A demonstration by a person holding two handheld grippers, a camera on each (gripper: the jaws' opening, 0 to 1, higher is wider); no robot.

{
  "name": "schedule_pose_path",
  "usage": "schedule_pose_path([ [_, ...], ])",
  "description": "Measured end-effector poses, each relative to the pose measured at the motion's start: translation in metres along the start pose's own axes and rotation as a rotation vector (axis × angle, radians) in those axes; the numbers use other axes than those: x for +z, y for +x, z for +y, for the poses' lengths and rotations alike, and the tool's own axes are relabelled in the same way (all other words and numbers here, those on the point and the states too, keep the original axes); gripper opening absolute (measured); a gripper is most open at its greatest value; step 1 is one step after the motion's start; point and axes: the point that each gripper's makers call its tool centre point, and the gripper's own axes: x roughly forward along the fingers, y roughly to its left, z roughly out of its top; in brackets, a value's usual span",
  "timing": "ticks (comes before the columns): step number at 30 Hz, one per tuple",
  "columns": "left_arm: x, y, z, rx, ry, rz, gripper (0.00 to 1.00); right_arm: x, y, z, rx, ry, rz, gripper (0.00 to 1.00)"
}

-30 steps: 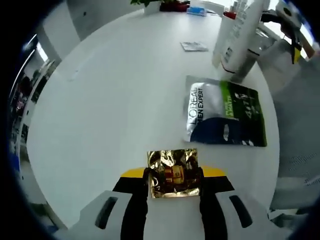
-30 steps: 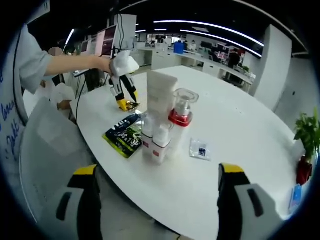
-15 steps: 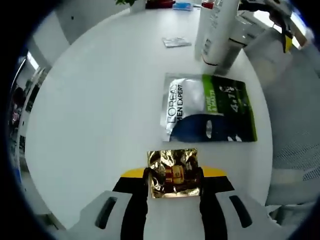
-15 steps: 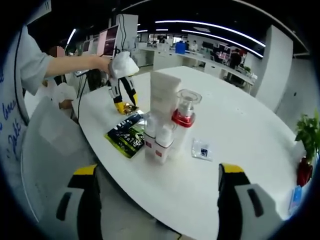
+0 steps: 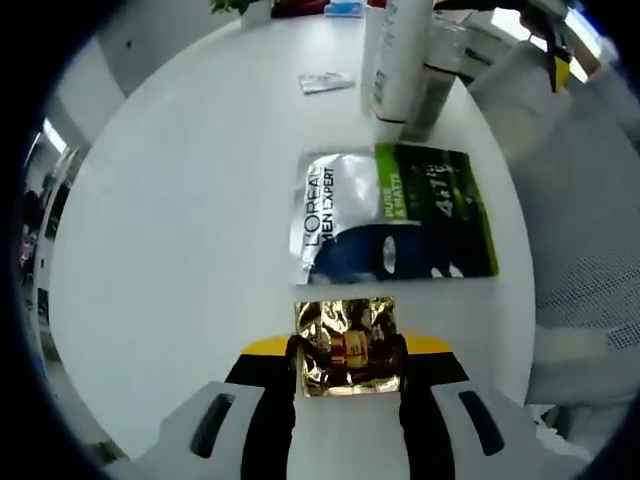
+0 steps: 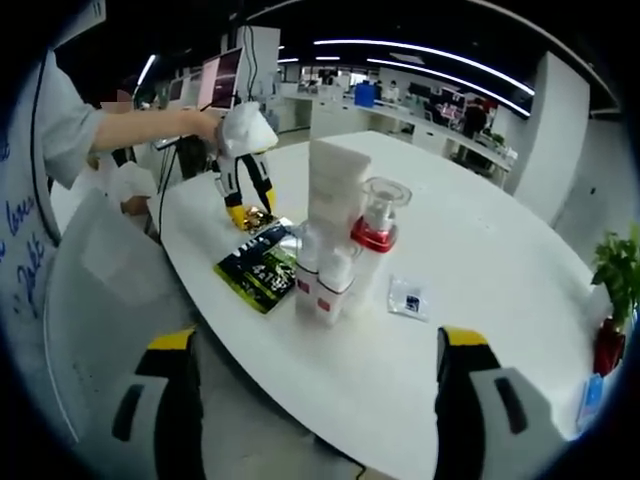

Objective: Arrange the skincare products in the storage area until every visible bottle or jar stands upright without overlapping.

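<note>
My left gripper (image 5: 348, 352) is shut on a gold foil sachet (image 5: 347, 345), held just above the white round table (image 5: 180, 200). Right beyond it a green and silver L'Oreal Men Expert pouch (image 5: 392, 213) lies flat. Farther off stand a tall white tube (image 5: 398, 55) and other bottles. In the right gripper view the left gripper (image 6: 243, 200) holds the gold sachet (image 6: 256, 215) beside the pouch (image 6: 262, 265). An upright cluster stands mid-table: a white tube (image 6: 335, 195), a clear pump bottle with a red collar (image 6: 378, 228) and small white bottles (image 6: 325, 283). My right gripper (image 6: 312, 400) is open, off the table's near edge.
A small flat sachet (image 6: 408, 298) lies on the table right of the cluster, also seen as the small sachet (image 5: 323, 82) in the left gripper view. A person's sleeve and gloved hand (image 6: 245, 128) reach in from the left. A potted plant (image 6: 612, 300) stands at the far right. A mesh chair (image 5: 590, 230) sits beside the table.
The left gripper carried the gold sachet closer to the pouch, which now lies just beyond it. The right gripper view barely shifted.
</note>
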Motion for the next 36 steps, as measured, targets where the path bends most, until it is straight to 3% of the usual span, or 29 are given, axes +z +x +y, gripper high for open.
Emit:
schedule_pose_path([
  [18, 0.0024, 0.0028, 0.0017, 0.006, 0.01, -0.01, 0.38, -0.0064, -0.0007, 0.0005, -0.004, 0.002, 0.009, 0.99],
  [29, 0.0042, -0.0001, 0.0055, 0.082, 0.015, -0.029, 0.45, -0.0071, -0.0023, 0.0, -0.009, -0.004, 0.009, 0.99],
  [36, 0.0032, -0.0021, 0.0035, 0.096, 0.008, -0.026, 0.42, -0.007, -0.0062, -0.0005, -0.02, -0.004, 0.0, 0.99],
])
